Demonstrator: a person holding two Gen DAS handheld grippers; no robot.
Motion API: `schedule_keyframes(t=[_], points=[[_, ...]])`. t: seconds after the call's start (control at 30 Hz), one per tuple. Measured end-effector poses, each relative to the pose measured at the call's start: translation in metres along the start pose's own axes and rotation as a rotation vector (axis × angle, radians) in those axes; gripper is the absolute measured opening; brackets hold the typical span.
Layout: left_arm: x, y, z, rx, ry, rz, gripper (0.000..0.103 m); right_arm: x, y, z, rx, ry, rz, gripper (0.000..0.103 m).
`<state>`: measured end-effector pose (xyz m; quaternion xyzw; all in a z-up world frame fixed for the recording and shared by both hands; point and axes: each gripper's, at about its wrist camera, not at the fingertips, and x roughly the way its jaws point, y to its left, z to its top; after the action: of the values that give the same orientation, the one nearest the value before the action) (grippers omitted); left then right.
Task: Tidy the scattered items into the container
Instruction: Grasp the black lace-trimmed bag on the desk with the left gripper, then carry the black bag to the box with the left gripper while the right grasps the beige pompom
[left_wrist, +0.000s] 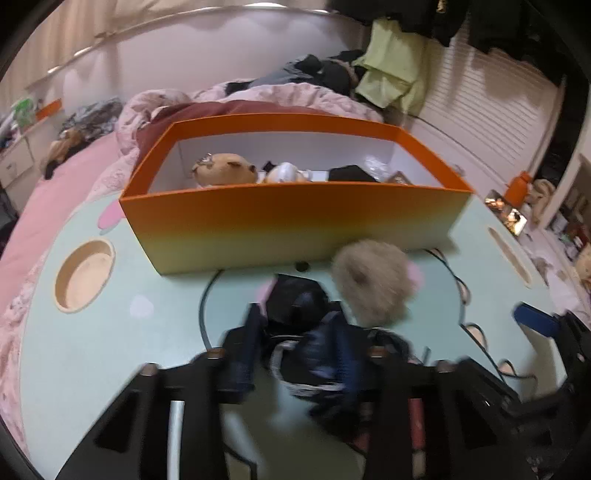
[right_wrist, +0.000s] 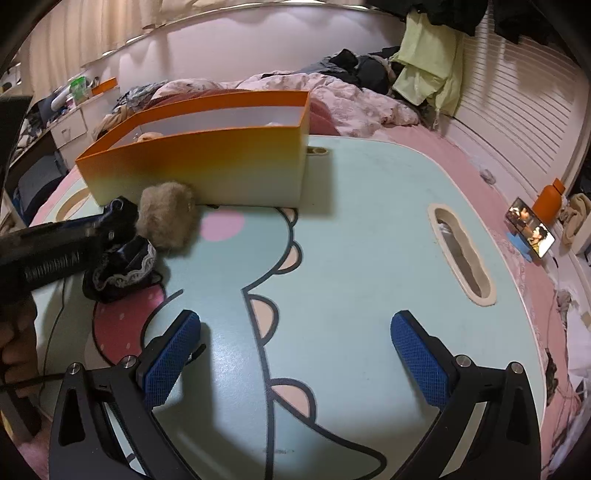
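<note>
Our left gripper (left_wrist: 291, 332) has its blue pads closed on a black lace-trimmed fabric item (left_wrist: 295, 306), pinching it near the top, with part of the cloth sagging below the fingers. Motion blur softens the left view, so how deep the bite goes we cannot tell. Just beside it, touching or nearly so, sits a fuzzy grey plush ball (left_wrist: 373, 282), close against the front wall of the orange box (left_wrist: 295, 218). That box already holds a tan plush toy (left_wrist: 225, 170) and other small things. We judge the step in hand to be carrying the fabric over the front wall; to do it well we should lift high enough that the hanging lace clears the rim, and avoid dragging the plush ball along. Our right gripper (right_wrist: 295, 354) hovers with its jaws wide apart and empty over the pale green cartoon table (right_wrist: 369, 206).
</note>
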<state>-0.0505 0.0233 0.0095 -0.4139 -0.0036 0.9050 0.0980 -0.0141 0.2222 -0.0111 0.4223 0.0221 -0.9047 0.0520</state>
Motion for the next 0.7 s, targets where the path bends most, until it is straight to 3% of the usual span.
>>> schedule_keyframes(t=[0.33, 0.57, 0.7], points=[[-0.06, 0.019, -0.031, -0.04, -0.09, -0.08, 0.024, 0.0, 0.002, 0.004, -0.006, 0.01, 0.007, 0.103], [-0.095, 0.038, -0.037, -0.092, -0.146, -0.085, 0.024, -0.002, 0.028, 0.027, -0.029, 0.004, 0.157, 0.103], [-0.104, 0.044, -0.038, -0.109, -0.172, -0.082, 0.024, -0.001, 0.052, 0.052, -0.072, -0.029, 0.164, 0.1]])
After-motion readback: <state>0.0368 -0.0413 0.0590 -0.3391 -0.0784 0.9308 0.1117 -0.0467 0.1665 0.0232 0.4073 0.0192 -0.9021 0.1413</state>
